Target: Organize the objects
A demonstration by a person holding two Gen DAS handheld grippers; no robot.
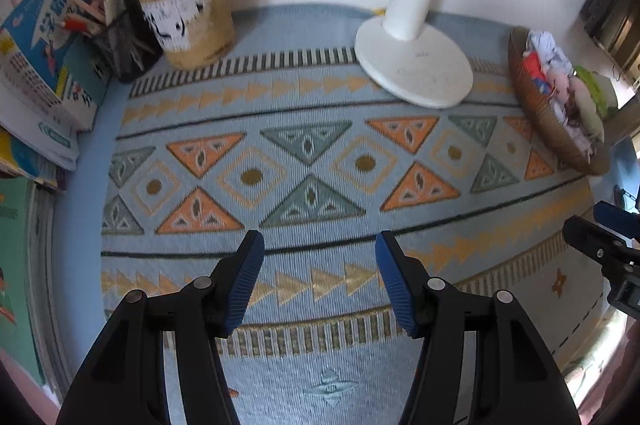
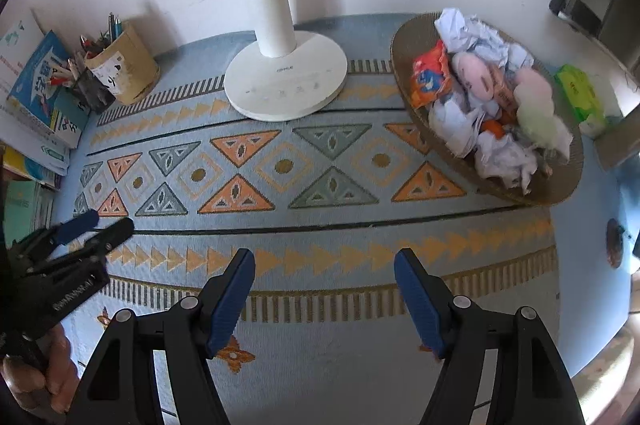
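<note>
My left gripper (image 1: 319, 239) hangs open over a blue patterned mat (image 1: 308, 145), with nothing between its blue pads. My right gripper (image 2: 325, 256) is open too, empty, over the same mat (image 2: 320, 161). A woven basket (image 2: 404, 37) at the back right holds crumpled paper, an orange packet and soft pink and green items. The left wrist view shows that basket (image 1: 534, 109) at its right edge. A tan pen cup (image 1: 184, 21) and a black mesh pen holder (image 1: 120, 45) stand at the back left, full of pens. Each gripper shows at the edge of the other's view.
A white lamp base (image 1: 412, 65) with its upright pole stands at the back middle against the wall. Books (image 1: 44, 65) are stacked along the left side. A green packet (image 2: 580, 97) lies behind the basket. A hand (image 2: 48, 365) holds the left gripper (image 2: 104, 225).
</note>
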